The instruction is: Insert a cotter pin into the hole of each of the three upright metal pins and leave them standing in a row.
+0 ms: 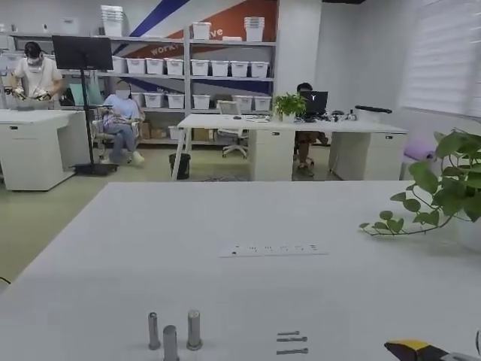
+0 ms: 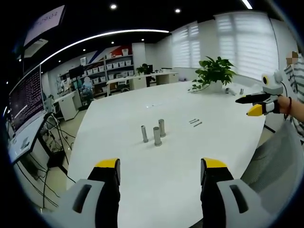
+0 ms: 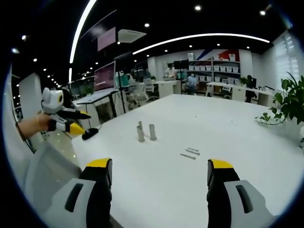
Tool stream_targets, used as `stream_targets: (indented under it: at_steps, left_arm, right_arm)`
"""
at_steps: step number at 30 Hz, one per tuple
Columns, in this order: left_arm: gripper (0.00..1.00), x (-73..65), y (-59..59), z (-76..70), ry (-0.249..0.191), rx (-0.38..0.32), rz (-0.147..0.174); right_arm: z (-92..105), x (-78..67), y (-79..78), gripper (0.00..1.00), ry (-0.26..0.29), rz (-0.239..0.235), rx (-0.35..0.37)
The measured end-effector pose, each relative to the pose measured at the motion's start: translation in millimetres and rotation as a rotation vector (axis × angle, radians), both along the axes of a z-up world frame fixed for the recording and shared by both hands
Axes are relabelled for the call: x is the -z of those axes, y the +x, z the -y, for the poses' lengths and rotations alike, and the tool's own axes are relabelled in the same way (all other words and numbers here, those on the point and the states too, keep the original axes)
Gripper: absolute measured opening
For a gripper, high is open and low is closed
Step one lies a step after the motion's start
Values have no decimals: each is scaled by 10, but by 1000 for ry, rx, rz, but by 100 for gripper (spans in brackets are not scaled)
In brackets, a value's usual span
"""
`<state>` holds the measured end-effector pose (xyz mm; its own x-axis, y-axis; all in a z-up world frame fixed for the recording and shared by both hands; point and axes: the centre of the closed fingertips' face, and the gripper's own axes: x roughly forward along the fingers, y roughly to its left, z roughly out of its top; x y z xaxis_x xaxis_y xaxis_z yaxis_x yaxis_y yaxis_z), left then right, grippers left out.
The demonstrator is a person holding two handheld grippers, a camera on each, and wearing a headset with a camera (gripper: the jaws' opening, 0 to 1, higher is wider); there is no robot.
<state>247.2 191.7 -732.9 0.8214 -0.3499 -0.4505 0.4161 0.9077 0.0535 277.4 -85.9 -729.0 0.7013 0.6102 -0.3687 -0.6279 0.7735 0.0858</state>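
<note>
Both of your tools are empty and well back from the work: the left hand-held gripper [image 2: 160, 164] has its yellow-tipped jaws spread apart with nothing between them, and the right hand-held gripper [image 3: 160, 164] is spread the same way. The three upright grey metal cylindrical pins [image 1: 170, 342] stand near your edge of the white worktop [image 1: 263, 218], bunched close in a small cluster rather than a clear row. The three thin grey metal cotter pins [image 1: 291, 342] lie flat just to the right of them, side by side. The likeliest trouble is a topple. The upright pins are narrow and close to each other, so wide jaws coming in around one could well nudge its neighbour over and set it rolling. The cotter pins look hard to pinch from a flat surface; if you close on one off-centre, it may skate away or twist in the jaws and arrive crooked. The holes are too small to make out from here, so you cannot tell which way they face, and pushing a cotter pin against solid metal would probably tip the upright pin. Steady each pin with one hand-held gripper before you push with the other.
</note>
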Motion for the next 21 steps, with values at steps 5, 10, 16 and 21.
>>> stream_targets:
  at_steps: [5, 10, 16, 21]
  left_arm:
    - [65, 12, 33, 6, -8, 3, 0]
    - [62, 17, 88, 8, -4, 12, 5]
    - [61, 17, 143, -16, -13, 6, 11]
    - [59, -2, 158, -7, -11, 8, 19]
  right_arm:
    - [14, 6, 5, 82, -2, -1, 3]
    - [33, -5, 19, 81, 0, 4, 8]
    - [45, -4, 29, 81, 1, 3, 10]
    - [76, 17, 45, 81, -7, -5, 15]
